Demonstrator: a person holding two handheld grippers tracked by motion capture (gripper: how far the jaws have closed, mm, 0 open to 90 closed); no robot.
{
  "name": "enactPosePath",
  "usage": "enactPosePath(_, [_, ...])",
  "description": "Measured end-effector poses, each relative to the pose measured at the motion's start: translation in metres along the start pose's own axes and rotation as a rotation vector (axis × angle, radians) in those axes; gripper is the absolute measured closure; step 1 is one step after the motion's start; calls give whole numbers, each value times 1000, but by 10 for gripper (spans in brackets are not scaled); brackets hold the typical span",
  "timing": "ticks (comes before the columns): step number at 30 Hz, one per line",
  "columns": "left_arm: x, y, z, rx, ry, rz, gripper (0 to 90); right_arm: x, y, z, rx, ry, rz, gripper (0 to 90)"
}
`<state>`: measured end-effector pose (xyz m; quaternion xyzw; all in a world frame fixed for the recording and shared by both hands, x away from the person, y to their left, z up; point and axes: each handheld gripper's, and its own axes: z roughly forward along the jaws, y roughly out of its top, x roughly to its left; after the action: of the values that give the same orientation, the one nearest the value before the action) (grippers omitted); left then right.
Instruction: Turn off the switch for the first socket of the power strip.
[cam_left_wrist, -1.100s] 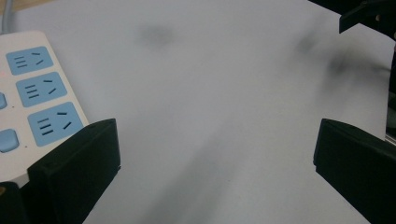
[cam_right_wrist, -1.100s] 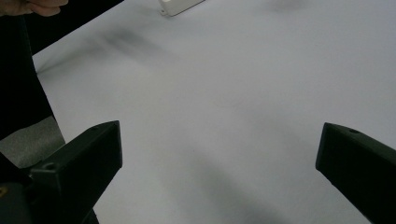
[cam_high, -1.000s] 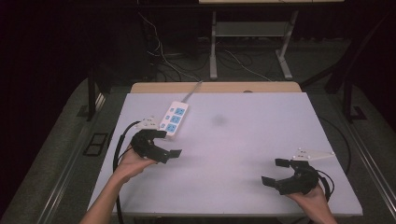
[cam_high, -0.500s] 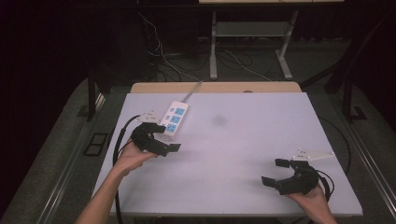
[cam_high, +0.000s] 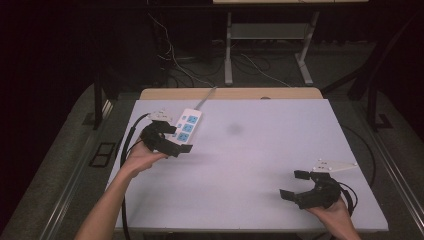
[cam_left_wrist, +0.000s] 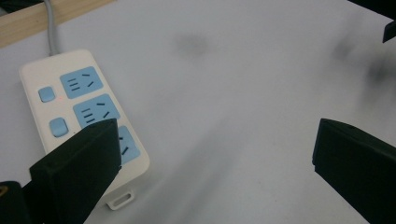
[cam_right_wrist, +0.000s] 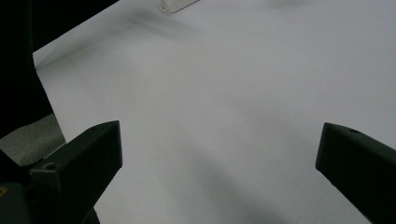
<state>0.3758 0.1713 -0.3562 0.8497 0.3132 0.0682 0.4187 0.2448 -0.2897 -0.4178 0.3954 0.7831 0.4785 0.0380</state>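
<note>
A white power strip (cam_high: 188, 125) with three blue sockets lies at the table's far left, its grey cable (cam_high: 205, 98) running off the back edge. My left gripper (cam_high: 179, 140) is open just beside the strip's near end, holding nothing. In the left gripper view the strip (cam_left_wrist: 79, 100) lies at the left, partly behind the left jaw, and the left gripper (cam_left_wrist: 215, 140) spreads wide over bare table. My right gripper (cam_high: 293, 184) is open low over the near right of the table, empty. The right gripper (cam_right_wrist: 219, 144) faces bare table, with the strip's end (cam_right_wrist: 177, 4) at the top edge.
The white table (cam_high: 260, 150) has a wooden strip (cam_high: 230, 93) along its back edge. A faint dark smudge (cam_high: 234, 129) marks the table's middle back. A black cable (cam_high: 127, 145) trails from the left gripper over the left edge. Cables and desk legs stand on the floor behind.
My left gripper has moved forward and a little right, up to the near end of the power strip. The right gripper has stayed where it was.
</note>
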Motion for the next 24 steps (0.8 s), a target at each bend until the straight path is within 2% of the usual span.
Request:
enactPosePath(8, [13, 7, 5, 15, 8, -17, 0, 0, -1, 1, 7, 8, 6, 3])
enactPosePath(13, [20, 12, 10, 46, 9, -12, 0, 0, -1, 2, 11, 9, 6, 3])
enactPosePath(24, [34, 29, 19, 73, 18, -8, 1, -1, 0, 3, 9, 16, 5, 3])
